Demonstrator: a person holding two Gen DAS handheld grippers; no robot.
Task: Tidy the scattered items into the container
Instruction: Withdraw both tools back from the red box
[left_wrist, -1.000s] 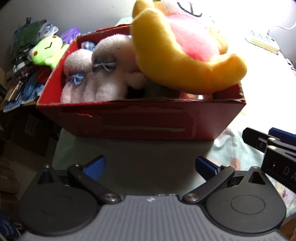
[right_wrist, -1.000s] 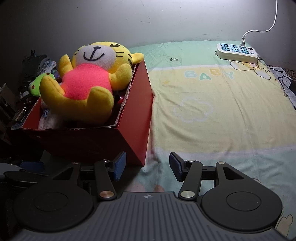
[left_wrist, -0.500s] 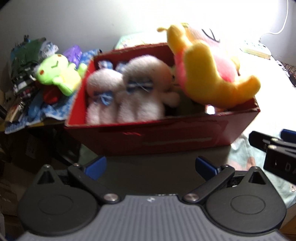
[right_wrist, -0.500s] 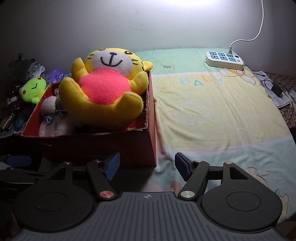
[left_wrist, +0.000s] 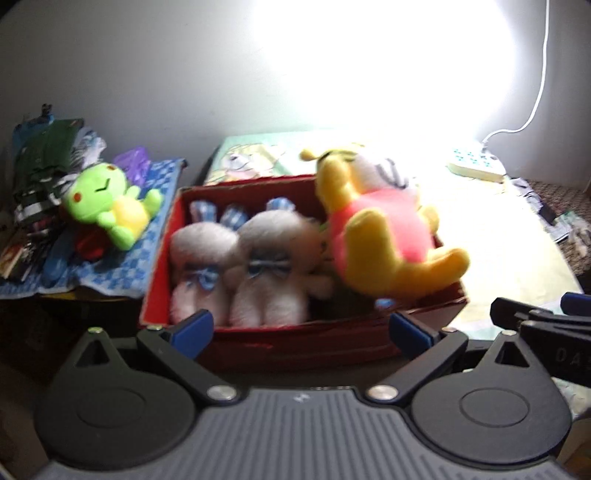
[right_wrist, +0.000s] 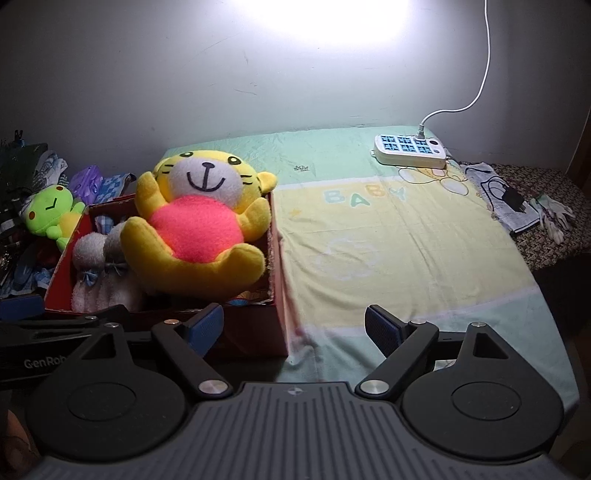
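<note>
The red cardboard box (right_wrist: 258, 332) sits at the left edge of the pastel baby-print bed sheet (right_wrist: 388, 251). A yellow plush tiger with a pink belly (right_wrist: 195, 236) lies on top at its right end, legs hanging over the rim. Two white plush animals with blue bows (left_wrist: 240, 273) lie side by side in its left part. A green plush frog (left_wrist: 107, 210) lies outside on a blue checked cloth (left_wrist: 155, 236), left of the box. The left gripper (left_wrist: 301, 328) is spread wide with nothing between its fingers. The right gripper (right_wrist: 293, 325) is opening, also empty. A white power strip (right_wrist: 410, 149) rests at the far end.
</note>
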